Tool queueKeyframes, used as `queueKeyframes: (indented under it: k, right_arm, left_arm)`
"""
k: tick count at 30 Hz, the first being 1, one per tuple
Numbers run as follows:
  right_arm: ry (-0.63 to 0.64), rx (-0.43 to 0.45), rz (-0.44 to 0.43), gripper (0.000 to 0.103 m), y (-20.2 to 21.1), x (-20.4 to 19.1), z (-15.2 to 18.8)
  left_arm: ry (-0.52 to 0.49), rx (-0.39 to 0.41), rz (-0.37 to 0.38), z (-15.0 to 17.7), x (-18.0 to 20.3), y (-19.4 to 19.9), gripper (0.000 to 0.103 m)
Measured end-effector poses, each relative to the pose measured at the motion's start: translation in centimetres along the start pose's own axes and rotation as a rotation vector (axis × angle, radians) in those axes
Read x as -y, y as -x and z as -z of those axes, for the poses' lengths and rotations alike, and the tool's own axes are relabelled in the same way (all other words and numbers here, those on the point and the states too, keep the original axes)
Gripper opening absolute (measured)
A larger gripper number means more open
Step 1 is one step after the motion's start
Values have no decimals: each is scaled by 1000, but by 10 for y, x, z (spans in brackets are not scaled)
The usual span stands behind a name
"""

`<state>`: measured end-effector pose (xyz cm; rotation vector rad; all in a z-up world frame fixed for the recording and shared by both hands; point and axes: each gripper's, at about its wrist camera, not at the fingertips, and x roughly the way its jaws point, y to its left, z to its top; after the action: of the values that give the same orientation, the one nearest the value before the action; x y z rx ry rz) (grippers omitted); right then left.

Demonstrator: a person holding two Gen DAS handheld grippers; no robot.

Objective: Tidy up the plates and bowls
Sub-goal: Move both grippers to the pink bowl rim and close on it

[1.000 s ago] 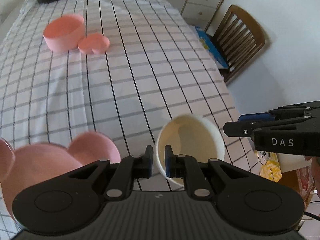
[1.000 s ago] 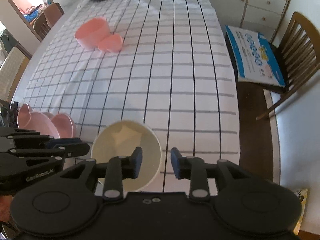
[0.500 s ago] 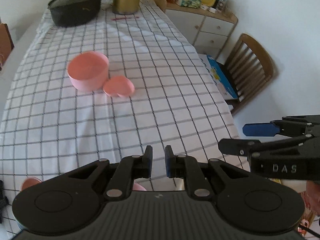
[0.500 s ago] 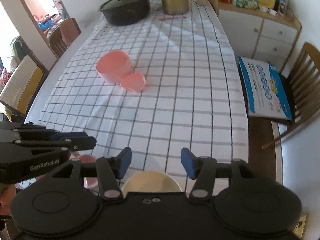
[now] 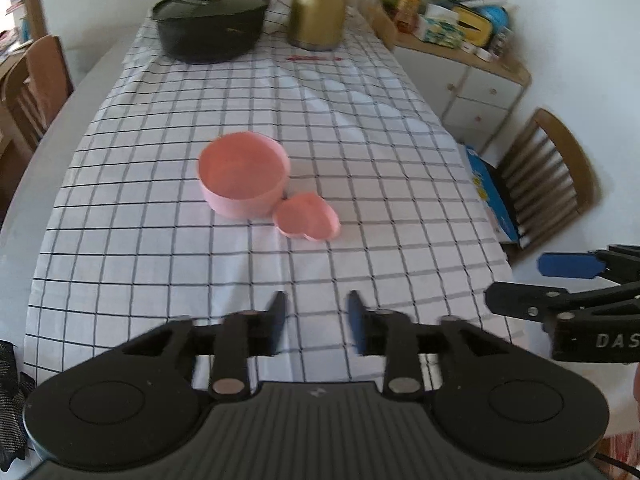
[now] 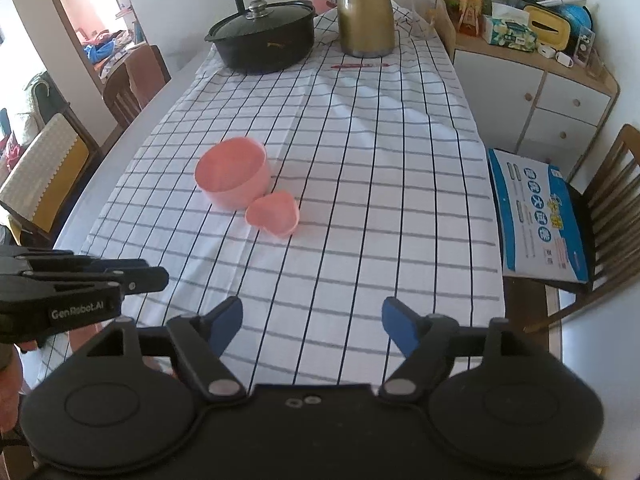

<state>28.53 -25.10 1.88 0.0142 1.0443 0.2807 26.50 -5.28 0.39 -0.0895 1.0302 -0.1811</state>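
A round pink bowl (image 5: 243, 174) stands mid-table on the checked cloth, and a small pink heart-shaped dish (image 5: 308, 221) touches its right side. Both also show in the right wrist view: the bowl (image 6: 232, 176) and the dish (image 6: 274, 214). My left gripper (image 5: 317, 322) is open and empty, raised above the near end of the table. My right gripper (image 6: 312, 320) is wide open and empty, to its right. The cream bowl and the near pink dishes are out of view, below the grippers.
A black lidded pot (image 6: 262, 42) and a gold kettle (image 6: 366, 12) stand at the far end, with a red pen (image 6: 356, 65) near them. A cabinet (image 6: 540, 92) and a chair with a blue-white box (image 6: 536, 216) are to the right. Chairs (image 6: 44, 168) stand on the left.
Both grippers rose and tilted up from the near end of the table. The left gripper opened from shut; the right opened wider. The cream bowl and near pink dishes dropped out of view.
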Motion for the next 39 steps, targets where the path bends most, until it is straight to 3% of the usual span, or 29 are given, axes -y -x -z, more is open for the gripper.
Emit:
queueKeyframes:
  k: [3,5,7,9,15,30,39]
  right_arm:
    - [2,0,-1,80,-10,2,-12]
    - [-2,-4,-5,82,-17,4,-21]
    - [-10,-8,-9,85,-25,5,-30]
    - [-25,-6,5,95,-34,7,-41]
    - [-57,-27,-8,96,-61,9,-79]
    - [-31,-98,21,92,-151,-13,-136]
    - [-21,-166,-6,82,-198,-29,-150]
  left_arm:
    - [34,6,-11,-10,-9,-7,64]
    - [43,11,-29,-16,-14,-12,70]
    - [43,20,-48,-24,-18,-18,70]
    - [48,21,-76,-33,-23,-24,70]
    - [93,22,-120,-64,-38,-47,70]
    - [162,-59,-216,-110,-73,-118,70]
    - [211,-69,-257,-122,-90,-146,70]
